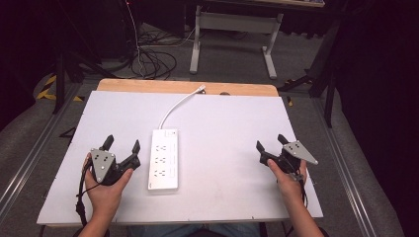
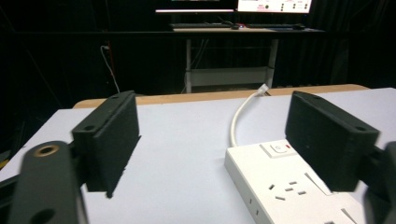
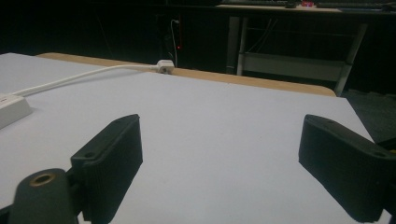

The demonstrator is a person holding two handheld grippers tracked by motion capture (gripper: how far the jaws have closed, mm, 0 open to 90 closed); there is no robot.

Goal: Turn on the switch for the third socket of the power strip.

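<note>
A white power strip (image 1: 163, 159) lies lengthwise on the white board, left of centre, its cord (image 1: 177, 105) curving back to a white plug (image 1: 200, 89) at the far edge. My left gripper (image 1: 122, 144) rests just left of the strip, open, with nothing between its jaws. In the left gripper view the strip (image 2: 289, 186) with its red switch sits in front of the right jaw, and the gripper (image 2: 219, 149) is wide open. My right gripper (image 1: 271, 143) rests near the board's right edge, open and empty. The right gripper view shows the gripper (image 3: 224, 168) over bare board, the plug (image 3: 165, 66) far off.
The white board (image 1: 222, 133) lies on a wooden table (image 1: 148, 86). Beyond the far edge are floor cables (image 1: 153, 61) and a white desk frame (image 1: 232, 29). Metal rails (image 1: 29, 158) run along both sides of the table.
</note>
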